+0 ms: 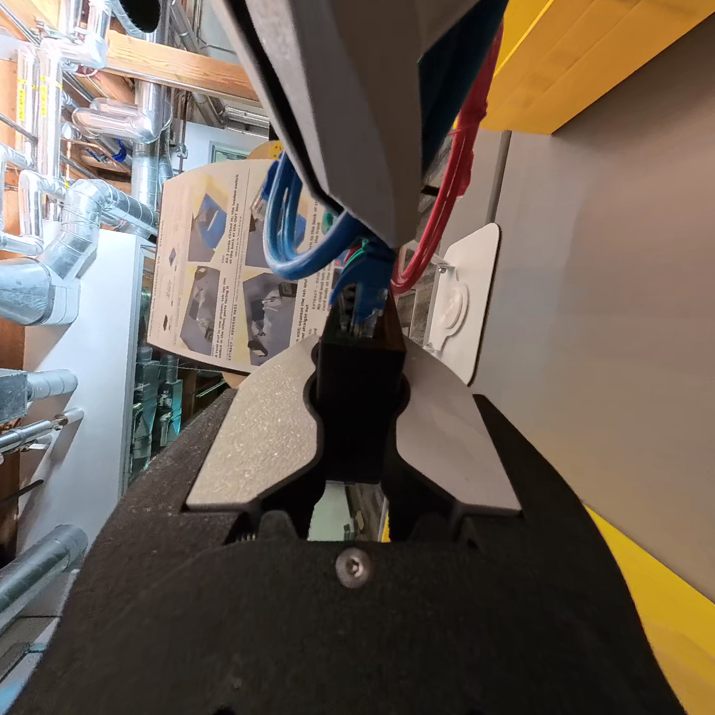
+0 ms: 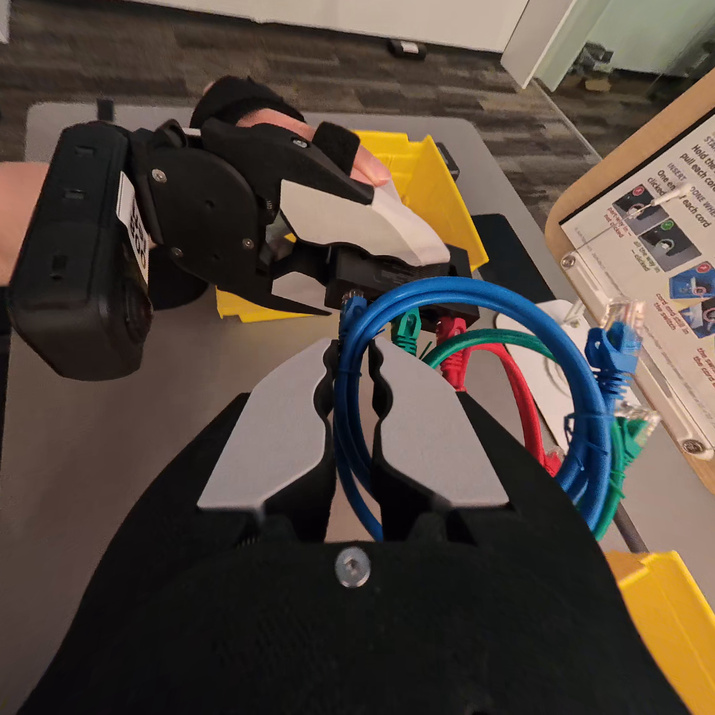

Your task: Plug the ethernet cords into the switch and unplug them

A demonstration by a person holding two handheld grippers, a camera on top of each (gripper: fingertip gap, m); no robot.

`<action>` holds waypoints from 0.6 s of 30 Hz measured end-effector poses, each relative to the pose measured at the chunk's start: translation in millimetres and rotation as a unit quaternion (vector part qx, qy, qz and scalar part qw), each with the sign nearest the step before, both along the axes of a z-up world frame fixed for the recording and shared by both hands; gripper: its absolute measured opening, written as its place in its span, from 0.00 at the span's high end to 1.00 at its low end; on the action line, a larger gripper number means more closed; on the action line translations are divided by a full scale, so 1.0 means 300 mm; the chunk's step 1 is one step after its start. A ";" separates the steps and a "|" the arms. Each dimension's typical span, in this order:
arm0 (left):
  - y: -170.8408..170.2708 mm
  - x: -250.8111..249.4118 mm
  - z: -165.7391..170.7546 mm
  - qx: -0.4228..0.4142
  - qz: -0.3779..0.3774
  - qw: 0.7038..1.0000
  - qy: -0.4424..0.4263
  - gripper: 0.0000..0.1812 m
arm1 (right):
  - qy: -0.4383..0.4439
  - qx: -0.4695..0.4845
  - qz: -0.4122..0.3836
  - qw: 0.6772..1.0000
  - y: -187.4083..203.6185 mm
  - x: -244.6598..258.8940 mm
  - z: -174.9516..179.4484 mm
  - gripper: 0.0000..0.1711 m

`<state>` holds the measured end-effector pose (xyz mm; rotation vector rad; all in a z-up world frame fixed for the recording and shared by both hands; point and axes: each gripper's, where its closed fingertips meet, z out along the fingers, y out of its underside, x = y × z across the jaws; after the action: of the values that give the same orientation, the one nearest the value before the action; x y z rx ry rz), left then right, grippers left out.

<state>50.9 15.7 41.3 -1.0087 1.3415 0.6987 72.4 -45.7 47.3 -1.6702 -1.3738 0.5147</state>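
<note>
My left gripper (image 1: 358, 348) is shut on the black switch (image 1: 360, 406) and holds it above the table; it also shows in the right wrist view (image 2: 387, 271) with the switch (image 2: 402, 278). The blue cord's plug (image 2: 351, 307) sits at the switch's left port, with the green plug (image 2: 406, 329) and the red plug (image 2: 452, 332) in ports beside it. My right gripper (image 2: 353, 346) is closed around the blue cord (image 2: 348, 387) just behind that plug. The cords loop to the right, and their free ends (image 2: 615, 340) hang loose.
A yellow bin (image 2: 437, 201) stands behind the switch and another (image 2: 677, 619) at the near right. A wooden board with an instruction sheet (image 2: 657, 251) stands at the right on a white base (image 2: 541, 367). The grey table (image 2: 154, 387) lies below. The tips of one gripper are about 7 cm away from the tips of the other.
</note>
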 end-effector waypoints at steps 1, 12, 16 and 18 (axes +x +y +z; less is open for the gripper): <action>0.002 -0.005 0.003 0.000 0.003 1.000 0.000 0.83 | 0.009 0.000 0.002 1.000 0.001 -0.005 0.003 0.91; -0.007 -0.008 0.015 0.010 -0.003 1.000 -0.002 0.84 | 0.047 -0.004 0.019 0.999 -0.012 -0.015 0.016 0.91; -0.011 -0.006 0.011 0.009 -0.004 1.000 0.006 0.83 | 0.053 -0.014 0.028 0.998 -0.018 -0.016 0.017 0.91; -0.008 -0.006 0.004 0.005 -0.001 1.000 0.007 0.84 | 0.052 -0.012 0.028 0.998 -0.016 -0.017 0.014 0.91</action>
<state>49.0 13.3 42.5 -0.9950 1.3491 0.7110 67.3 -50.4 51.4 -1.6042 -1.3464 0.6450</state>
